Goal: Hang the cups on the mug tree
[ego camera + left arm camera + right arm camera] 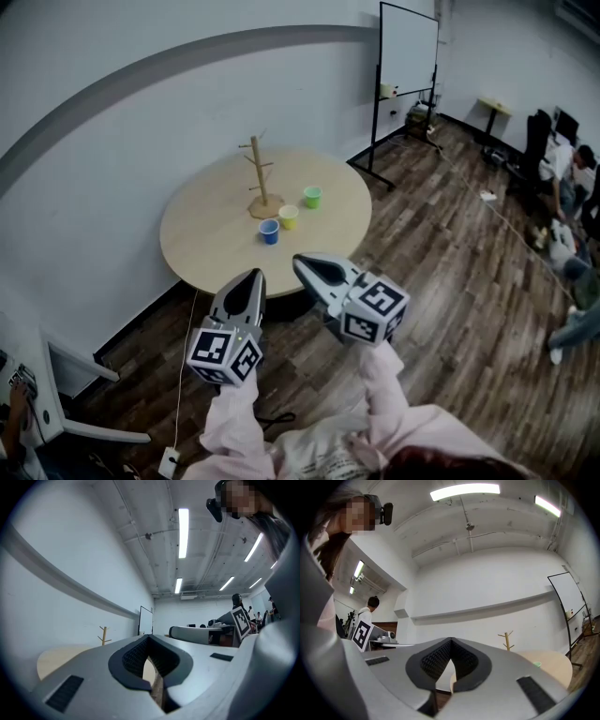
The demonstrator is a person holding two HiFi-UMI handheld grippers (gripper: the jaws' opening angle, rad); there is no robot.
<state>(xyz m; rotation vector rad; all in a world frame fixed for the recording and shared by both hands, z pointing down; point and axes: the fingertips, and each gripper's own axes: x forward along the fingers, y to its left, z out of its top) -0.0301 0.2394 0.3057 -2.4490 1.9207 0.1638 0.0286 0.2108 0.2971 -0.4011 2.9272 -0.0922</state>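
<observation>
Nearest the camera, two pink sleeves [234, 422] reach up from the bottom of the head view, each ending in a hand-held gripper with a marker cube. The left gripper [255, 275] and the right gripper [300, 262] hover side by side over the wooden floor [450, 244], just short of the near edge of the round table [206, 244]. Neither touches the table.

In its own view the left gripper [149, 639] has its jaws pressed together at the tips, and nothing sits between the ribbed pads. The right gripper [451, 641] looks the same in its view, closed tip to tip and empty. Both point roughly level toward the table.

On the table, all well in from its edges, three small cups stand upright near the middle. The blue cup [269, 231] is closest to the near edge. The yellow cup [289, 217] is just beyond it and to the right. The green cup [312, 197] is a little farther again, toward the right edge.

The wooden mug tree [261, 183] stands upright just behind the blue and yellow cups, its round base beside the yellow one and its pegs bare. It also shows in the left gripper view [104, 634] and in the right gripper view [506, 639].

Beyond the far right edge of the table, a whiteboard [409, 45] on a stand is set against the wall.
</observation>
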